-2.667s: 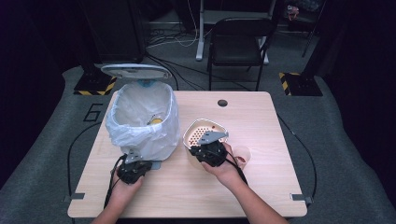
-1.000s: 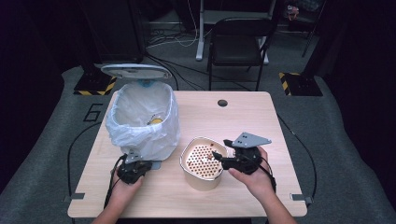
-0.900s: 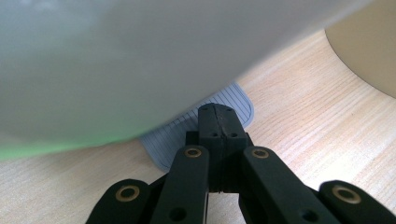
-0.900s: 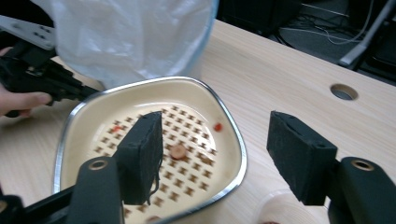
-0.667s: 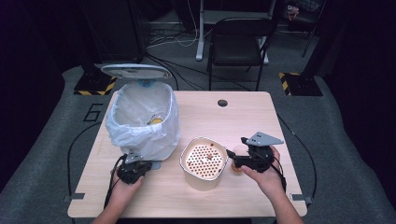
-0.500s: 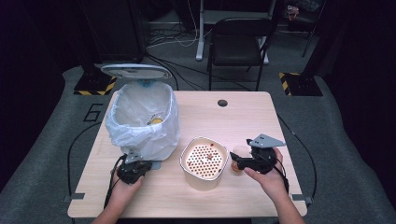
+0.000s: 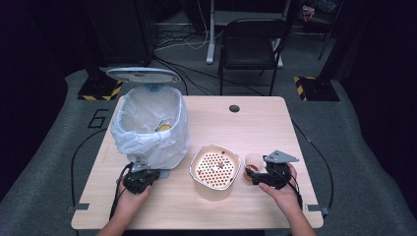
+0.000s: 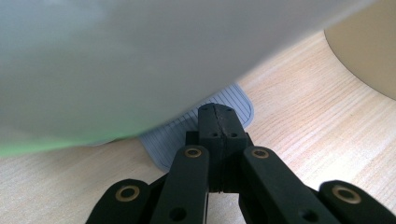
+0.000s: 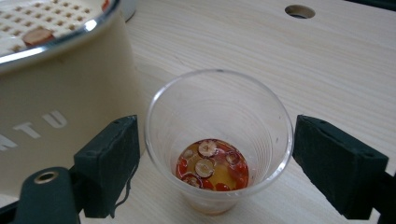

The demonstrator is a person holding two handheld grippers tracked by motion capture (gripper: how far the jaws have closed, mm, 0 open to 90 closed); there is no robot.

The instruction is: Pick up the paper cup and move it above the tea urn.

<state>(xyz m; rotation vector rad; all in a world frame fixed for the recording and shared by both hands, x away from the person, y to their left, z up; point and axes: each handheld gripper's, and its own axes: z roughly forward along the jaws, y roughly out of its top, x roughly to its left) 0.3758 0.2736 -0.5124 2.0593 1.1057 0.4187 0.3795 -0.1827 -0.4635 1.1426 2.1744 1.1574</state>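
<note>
Clear cup w/ red slices + yellowish liquid stands upright on table, just beside the cream strainer pot, at its 3 o'clock. Right gripper has left the strainer pot, which it carried over from near the bin, and come down around the cup; its jaws have just been opening and are now spread wide, cup between them, pads apart from its wall. Prob. next: pinch the cup. Left gripper is pressed together, empty, at 6 o'clock of bagged bin, over its grey pedal.
</note>
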